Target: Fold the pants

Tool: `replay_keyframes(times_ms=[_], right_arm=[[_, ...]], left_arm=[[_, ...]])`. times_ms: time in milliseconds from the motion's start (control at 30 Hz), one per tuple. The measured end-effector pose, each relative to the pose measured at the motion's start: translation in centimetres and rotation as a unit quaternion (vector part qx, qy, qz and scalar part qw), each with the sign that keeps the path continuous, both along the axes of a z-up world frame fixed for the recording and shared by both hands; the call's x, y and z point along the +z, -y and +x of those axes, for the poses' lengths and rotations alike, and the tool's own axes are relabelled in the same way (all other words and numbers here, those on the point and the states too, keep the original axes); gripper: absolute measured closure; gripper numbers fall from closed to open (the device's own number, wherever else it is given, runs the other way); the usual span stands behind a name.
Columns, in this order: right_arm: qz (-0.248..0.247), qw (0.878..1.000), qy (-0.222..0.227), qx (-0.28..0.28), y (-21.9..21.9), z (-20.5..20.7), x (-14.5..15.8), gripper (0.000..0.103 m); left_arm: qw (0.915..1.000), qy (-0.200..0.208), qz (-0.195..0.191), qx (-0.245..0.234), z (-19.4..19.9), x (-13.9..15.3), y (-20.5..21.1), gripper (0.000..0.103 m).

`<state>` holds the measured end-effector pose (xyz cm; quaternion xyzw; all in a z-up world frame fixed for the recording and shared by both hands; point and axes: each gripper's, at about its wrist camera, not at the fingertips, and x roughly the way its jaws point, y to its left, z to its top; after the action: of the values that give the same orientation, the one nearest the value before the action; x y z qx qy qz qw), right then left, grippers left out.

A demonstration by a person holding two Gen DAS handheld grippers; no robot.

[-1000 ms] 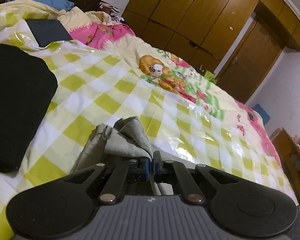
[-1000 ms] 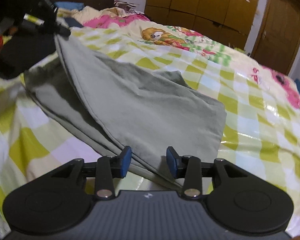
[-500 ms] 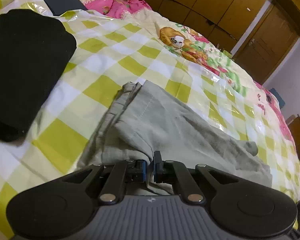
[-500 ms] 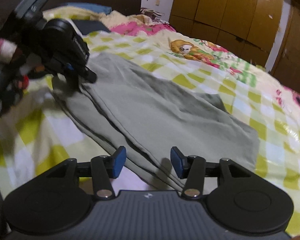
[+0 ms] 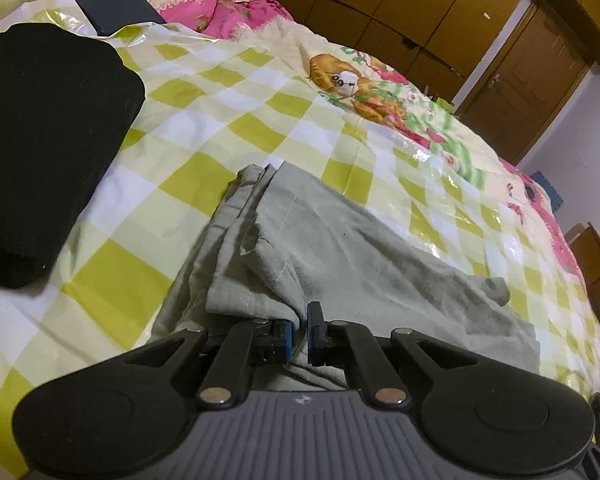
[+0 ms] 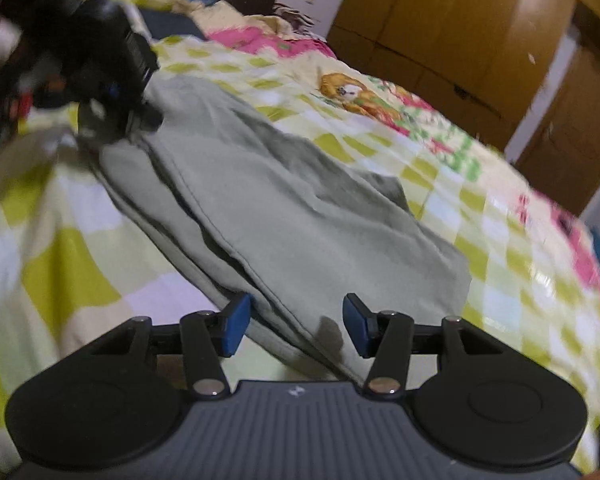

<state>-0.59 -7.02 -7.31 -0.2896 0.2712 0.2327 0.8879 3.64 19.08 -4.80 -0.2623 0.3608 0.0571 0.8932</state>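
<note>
Lying flat on the shiny yellow-and-white checked bedcover (image 5: pixel 228 128), the grey-green cotton pants (image 6: pixel 300 216) look doubled over lengthwise, one leg stacked on the other, so the first fold seems done. Left gripper (image 5: pixel 299 334) has its blue pads pinched together on a bunched corner of the cloth, while the right gripper (image 6: pixel 296 326) hangs over the near edge with pads apart, gripping nothing. Left to do, I'd judge: fold it crosswise into a compact stack.
</note>
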Motion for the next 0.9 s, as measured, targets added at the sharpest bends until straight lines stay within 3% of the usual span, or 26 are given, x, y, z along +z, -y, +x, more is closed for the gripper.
replay_keyframes(times_ms=[133, 267, 367, 733, 900], right_arm=[[0.004, 1.000, -0.002, -0.014, 0.6, 1.1, 0.0, 0.052], [0.051, 0.997, -0.043, -0.037, 1.9, 1.8, 1.7, 0.050], [0.092, 0.993, -0.067, -0.007, 1.5, 0.9, 3.1, 0.049], [0.115, 0.991, -0.045, 0.054, -4.4, 2.1, 3.2, 0.046], [0.133, 0.987, -0.052, 0.080, -6.9, 3.9, 3.5, 0.046]], left_arm=[[1.0000, -0.001, -0.001, 0.005, -0.2, -0.1, -0.4, 0.084], [0.9999, -0.006, -0.010, 0.005, -0.2, -0.7, -0.7, 0.084], [0.9999, -0.008, -0.011, 0.002, -0.1, -0.9, -0.5, 0.084], [0.9998, -0.017, -0.002, 0.010, -1.9, -1.1, -1.6, 0.084], [0.9992, -0.005, 0.039, 0.007, -3.4, 0.7, -1.9, 0.084]])
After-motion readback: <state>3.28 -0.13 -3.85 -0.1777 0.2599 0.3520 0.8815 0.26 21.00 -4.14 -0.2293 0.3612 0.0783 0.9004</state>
